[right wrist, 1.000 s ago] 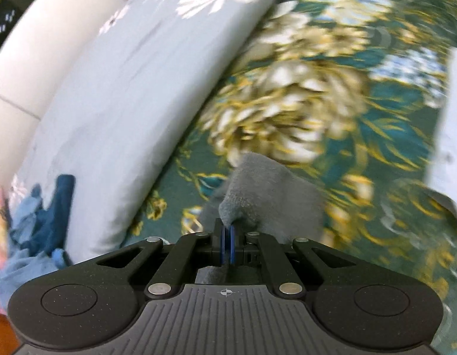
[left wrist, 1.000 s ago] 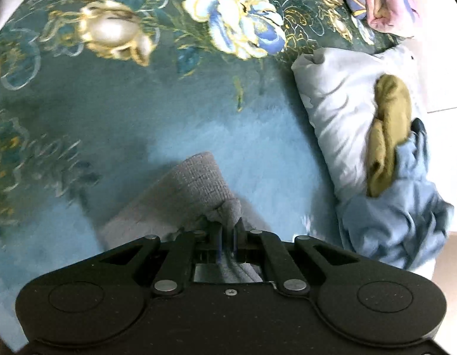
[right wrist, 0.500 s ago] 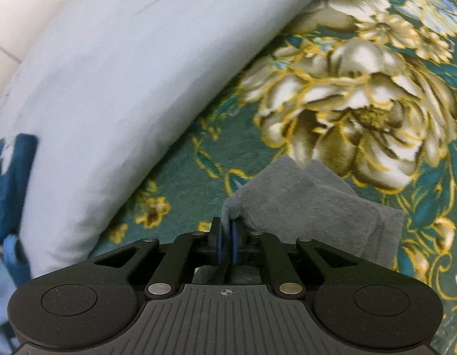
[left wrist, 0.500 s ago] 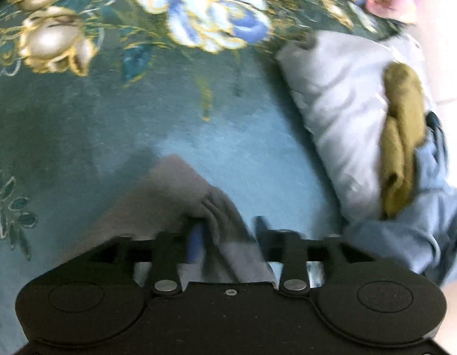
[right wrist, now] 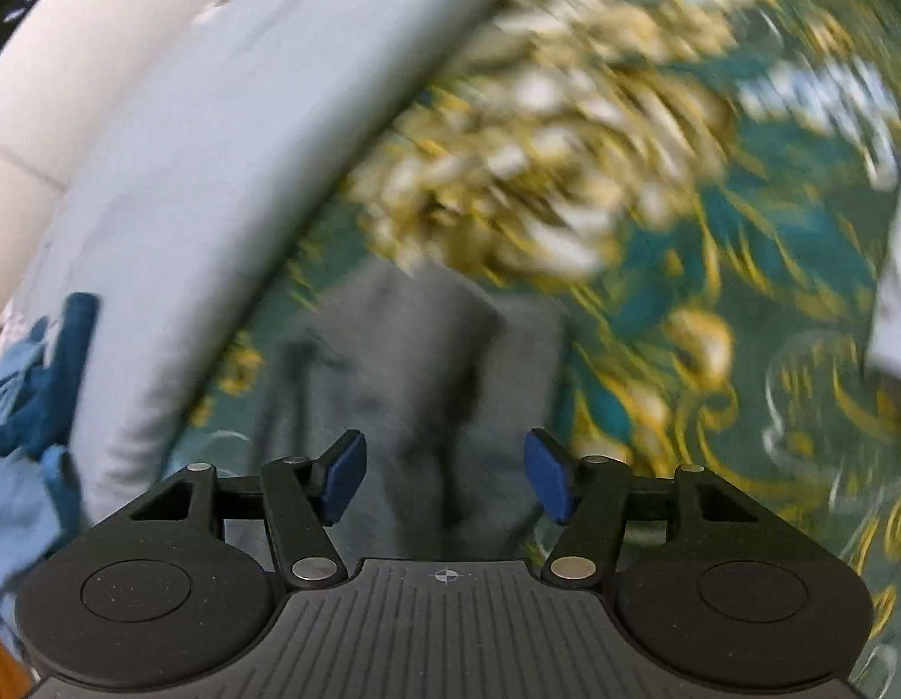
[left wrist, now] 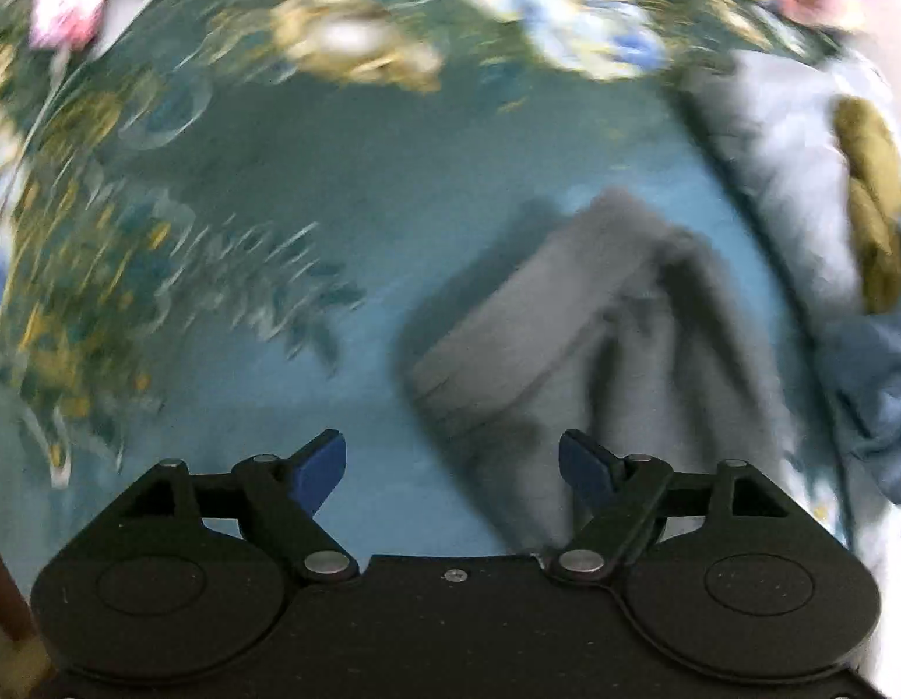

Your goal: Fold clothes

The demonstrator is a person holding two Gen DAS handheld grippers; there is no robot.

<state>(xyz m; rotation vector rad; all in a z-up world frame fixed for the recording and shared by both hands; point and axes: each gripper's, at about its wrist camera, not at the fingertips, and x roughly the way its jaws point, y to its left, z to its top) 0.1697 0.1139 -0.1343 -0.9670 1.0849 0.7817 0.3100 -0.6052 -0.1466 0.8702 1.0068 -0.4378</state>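
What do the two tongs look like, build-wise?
Both match: left tongs and right tongs have matte black bodies with round housings, black linkage arms on silver pivot pins, and blue finger pads. The right body is ribbed with a small crosshair mark.

The right gripper (right wrist: 444,475) has just been opening its jaws; the grey folded garment (right wrist: 415,361) lies between them, on the green floral bedcover (right wrist: 713,303), untouched beside a pale pillow (right wrist: 217,134).
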